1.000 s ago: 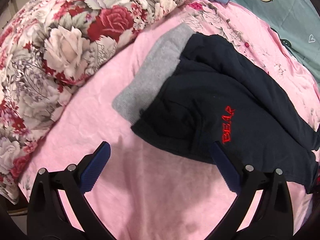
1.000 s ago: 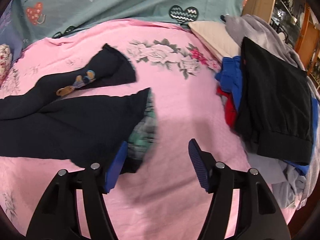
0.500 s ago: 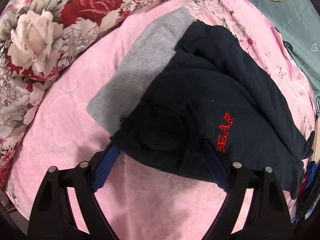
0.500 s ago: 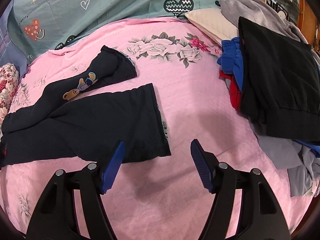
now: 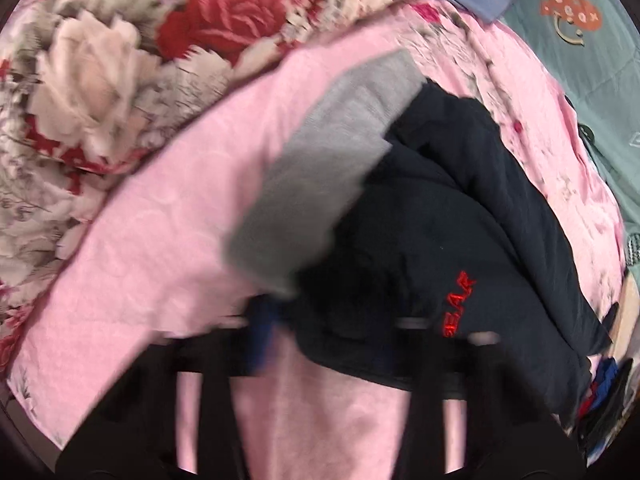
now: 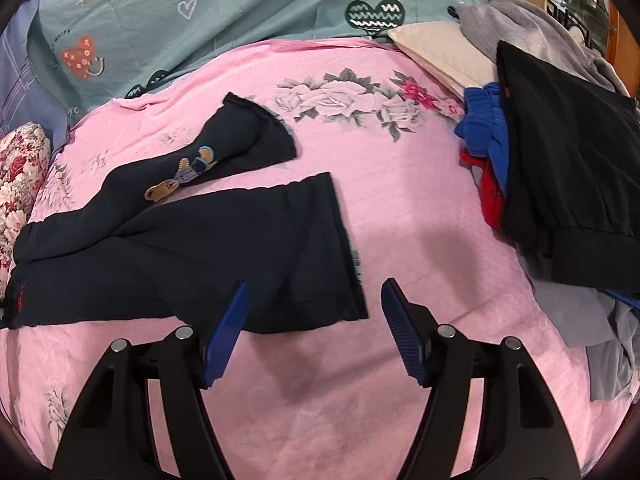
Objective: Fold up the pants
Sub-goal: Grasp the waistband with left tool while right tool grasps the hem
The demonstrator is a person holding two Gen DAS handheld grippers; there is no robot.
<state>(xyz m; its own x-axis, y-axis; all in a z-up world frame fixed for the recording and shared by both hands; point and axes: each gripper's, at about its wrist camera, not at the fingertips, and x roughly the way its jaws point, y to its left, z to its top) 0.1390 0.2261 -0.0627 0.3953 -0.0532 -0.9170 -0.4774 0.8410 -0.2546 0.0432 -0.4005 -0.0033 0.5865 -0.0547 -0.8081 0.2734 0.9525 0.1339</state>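
Note:
Dark navy pants (image 6: 192,248) lie spread on a pink bedsheet (image 6: 400,208), legs pointing right, one leg with a bear patch (image 6: 184,176). In the left wrist view the pants' waist end (image 5: 432,248) shows a grey waistband (image 5: 320,184) and red "BEAR" lettering (image 5: 458,304). My left gripper (image 5: 324,340) is blurred at the waist's near edge, its jaws around the fabric and narrower than before. My right gripper (image 6: 314,320) is open, just before the hem of the near leg.
A floral quilt (image 5: 120,60) lies left of the waist. A teal sheet (image 6: 240,12) lies along the far side. A pile of clothes (image 6: 560,168) and a cream pillow (image 6: 440,52) lie at the right.
My left gripper has moved forward onto the waist edge and its jaws have come closer together. My right gripper has shifted so the near leg's hem lies between its fingers.

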